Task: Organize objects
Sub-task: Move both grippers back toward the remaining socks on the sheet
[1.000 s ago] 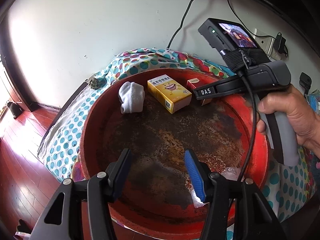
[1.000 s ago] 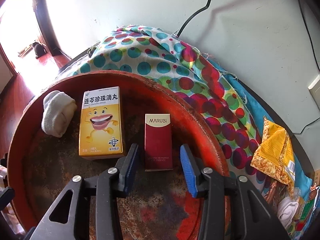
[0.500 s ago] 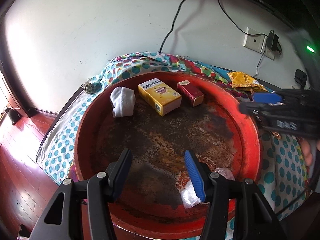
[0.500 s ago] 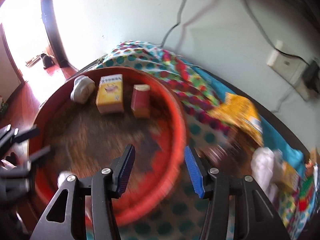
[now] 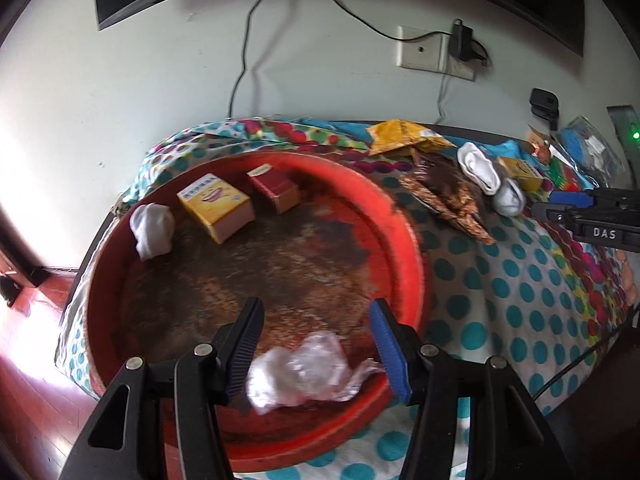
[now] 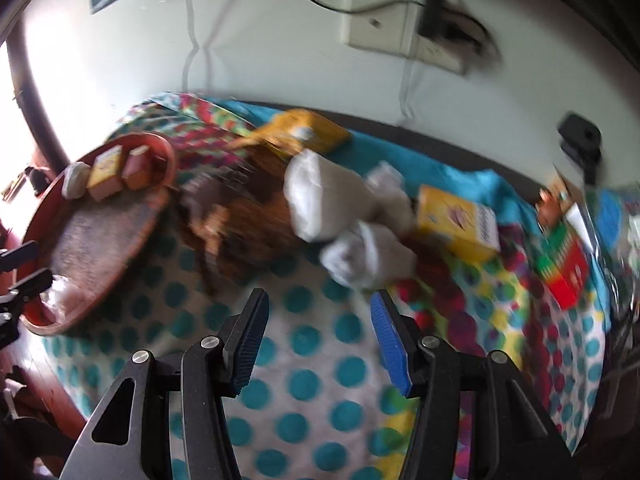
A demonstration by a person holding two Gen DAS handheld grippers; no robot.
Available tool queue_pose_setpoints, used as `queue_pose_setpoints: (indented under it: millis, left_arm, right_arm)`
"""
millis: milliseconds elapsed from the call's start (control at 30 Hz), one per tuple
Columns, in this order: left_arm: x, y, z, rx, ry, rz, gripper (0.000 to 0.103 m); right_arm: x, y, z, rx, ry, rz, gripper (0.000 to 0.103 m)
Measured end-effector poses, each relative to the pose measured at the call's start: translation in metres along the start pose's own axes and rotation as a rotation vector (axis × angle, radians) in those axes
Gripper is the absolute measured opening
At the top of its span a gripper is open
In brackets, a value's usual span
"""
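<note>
- Polka-dot cloth (image 5: pixel 500 280) is covering the work surface, which is standing against a white wall carrying a socket plate (image 5: pixel 420 49) and trailing cables.
- Red tray (image 5: pixel 404 240) is sitting at the left of the cloth; along its far side a rolled white sock (image 5: pixel 152 229), a yellow box (image 5: pixel 216 205) and a dark red box (image 5: pixel 274 188) are lying in a row, close together.
- Crumpled clear plastic (image 5: pixel 300 372) is lying at the tray's near edge, showing between the fingers of the left gripper (image 5: pixel 316 350); its jaws are standing apart, with neither pad visibly pressing on the plastic.
- Right gripper (image 6: pixel 318 344) is hanging over bare cloth, empty; its jaws have just been opening and nothing is lying between them.
- Unsorted heap is waiting at the right: loose white socks (image 6: pixel 352 220), a second yellow box (image 6: pixel 460 224), a brown patterned packet (image 6: pixel 240 224) and a yellow packet (image 6: pixel 304 132). This view is blurred.
- Judgement: three items are already sitting in the tray; the step in hand is fetching the next one.
- Next move is calling for the right jaws to straddle a sock or the box, then close.
</note>
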State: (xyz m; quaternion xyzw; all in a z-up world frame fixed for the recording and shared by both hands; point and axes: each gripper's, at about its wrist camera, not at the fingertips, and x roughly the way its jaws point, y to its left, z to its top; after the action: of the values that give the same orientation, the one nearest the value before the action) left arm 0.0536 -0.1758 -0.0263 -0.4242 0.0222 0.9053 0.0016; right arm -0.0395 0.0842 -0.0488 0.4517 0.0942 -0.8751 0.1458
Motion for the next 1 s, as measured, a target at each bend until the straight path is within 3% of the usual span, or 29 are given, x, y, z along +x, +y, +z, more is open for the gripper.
queue_pose_setpoints:
  millis: [133,367,600,900,1000]
  left_arm:
    - [0.003,-0.020,0.007,0.036,0.015,-0.015,0.056]
    - [0.009,-0.053,0.023,0.070,0.040,-0.069,0.056]
    - [0.018,-0.085,0.034,0.117,0.067,-0.091,0.056]
    - [0.030,-0.106,0.043,0.125,0.106,-0.117,0.056]
    - [0.033,-0.112,0.051,0.119,0.113,-0.136,0.056]
  right_arm:
    - [0.017,-0.024,-0.010,0.049,0.032,-0.003,0.051]
    - [0.037,-0.031,-0.002,0.071,0.021,-0.012,0.053]
    - [0.053,-0.038,0.006,0.065,-0.008,-0.018,0.066]
    - [0.074,-0.035,0.011,0.017,-0.022,-0.024,0.068]
    - [0.078,-0.036,0.010,0.008,-0.023,-0.020,0.063]
